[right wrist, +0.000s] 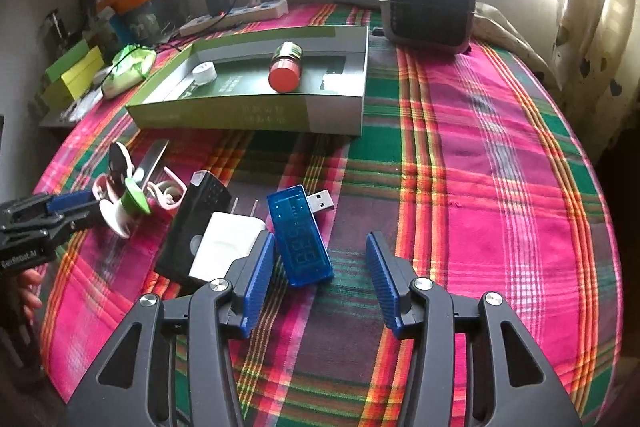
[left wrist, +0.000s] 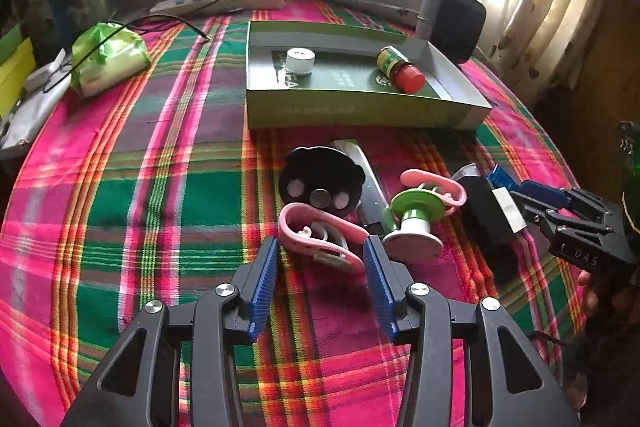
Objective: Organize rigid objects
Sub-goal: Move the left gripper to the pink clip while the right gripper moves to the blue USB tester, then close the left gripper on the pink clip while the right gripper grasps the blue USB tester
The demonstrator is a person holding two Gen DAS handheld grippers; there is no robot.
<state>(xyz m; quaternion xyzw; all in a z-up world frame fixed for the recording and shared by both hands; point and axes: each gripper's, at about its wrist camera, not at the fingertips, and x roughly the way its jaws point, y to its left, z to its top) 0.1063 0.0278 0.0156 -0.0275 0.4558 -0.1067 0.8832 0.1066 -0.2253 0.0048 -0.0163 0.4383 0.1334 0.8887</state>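
Left gripper (left wrist: 320, 259) wide open, pink clip (left wrist: 320, 239) between its fingers, probably not touching. Right gripper (right wrist: 320, 259) wide open, empty, blue USB tester (right wrist: 300, 239) between its pads.

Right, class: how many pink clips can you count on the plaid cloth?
2. One pink clip lies between the open left tongs; the other pink clip lies behind the green spool. More could be hidden behind the clutter.
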